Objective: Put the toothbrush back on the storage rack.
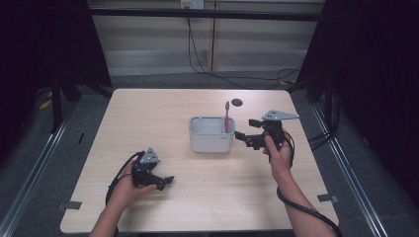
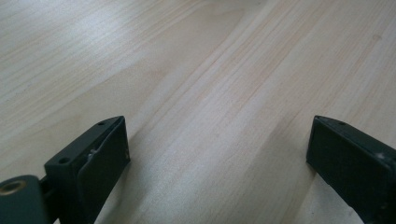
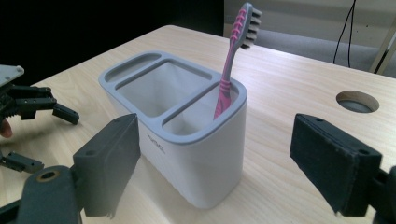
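Note:
A white holder (image 1: 211, 135) with a grey rim (image 3: 140, 95) stands mid-table. A pink toothbrush (image 1: 227, 116) stands upright in its right-hand compartment, bristles up (image 3: 232, 56). My right gripper (image 1: 245, 129) hovers just right of the holder, open, jaws pointing at it with nothing between them (image 3: 215, 163). My left gripper (image 1: 167, 181) rests low on the wood at the front left, open and empty (image 2: 217, 144).
A round cable hole (image 1: 237, 102) lies in the table behind the holder (image 3: 357, 101). The wooden table (image 1: 163, 106) has bare wood on all sides of the holder. Cables run across the floor beyond the far edge.

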Tool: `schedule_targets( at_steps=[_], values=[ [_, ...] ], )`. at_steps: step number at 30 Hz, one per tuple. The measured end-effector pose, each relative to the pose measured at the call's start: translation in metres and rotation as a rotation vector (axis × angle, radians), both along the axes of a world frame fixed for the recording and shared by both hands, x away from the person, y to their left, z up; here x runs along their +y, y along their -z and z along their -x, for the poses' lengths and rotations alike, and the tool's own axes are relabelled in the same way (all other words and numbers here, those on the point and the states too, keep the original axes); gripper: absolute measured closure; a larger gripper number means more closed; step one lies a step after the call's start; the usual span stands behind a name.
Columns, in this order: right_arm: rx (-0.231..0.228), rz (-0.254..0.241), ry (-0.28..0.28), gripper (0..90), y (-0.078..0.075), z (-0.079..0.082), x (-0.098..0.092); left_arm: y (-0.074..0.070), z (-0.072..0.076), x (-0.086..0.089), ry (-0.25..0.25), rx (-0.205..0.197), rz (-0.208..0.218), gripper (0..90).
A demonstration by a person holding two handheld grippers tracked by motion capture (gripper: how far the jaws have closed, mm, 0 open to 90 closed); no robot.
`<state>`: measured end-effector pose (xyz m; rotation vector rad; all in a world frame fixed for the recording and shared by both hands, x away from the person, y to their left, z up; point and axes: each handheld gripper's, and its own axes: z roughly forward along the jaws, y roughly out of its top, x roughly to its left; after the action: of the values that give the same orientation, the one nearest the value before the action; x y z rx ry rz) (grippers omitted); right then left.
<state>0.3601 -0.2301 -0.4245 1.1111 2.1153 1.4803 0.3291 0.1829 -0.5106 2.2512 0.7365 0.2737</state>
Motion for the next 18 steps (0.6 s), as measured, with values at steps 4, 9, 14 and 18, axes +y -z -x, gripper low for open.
schedule_targets(
  at_steps=[4, 9, 14, 18],
  values=[
    [0.004, 0.003, -0.007, 15.8, 0.0019, 0.0024, -0.0018, 0.0000, 0.0000, 0.0000, 0.000, 0.000, 0.000, 5.4],
    [0.008, 0.009, -0.017, 15.8, 0.0043, 0.0052, -0.0030, -0.0003, 0.0001, 0.0001, -0.001, -0.002, -0.005, 5.4],
    [0.010, 0.011, -0.029, 15.8, 0.0062, 0.0078, -0.0039, -0.0004, 0.0002, 0.0002, -0.001, -0.003, -0.007, 5.4],
    [0.016, 0.023, -0.041, 15.8, 0.0089, 0.0102, -0.0050, -0.0004, 0.0002, 0.0002, -0.001, -0.003, -0.007, 5.4]
  ],
)
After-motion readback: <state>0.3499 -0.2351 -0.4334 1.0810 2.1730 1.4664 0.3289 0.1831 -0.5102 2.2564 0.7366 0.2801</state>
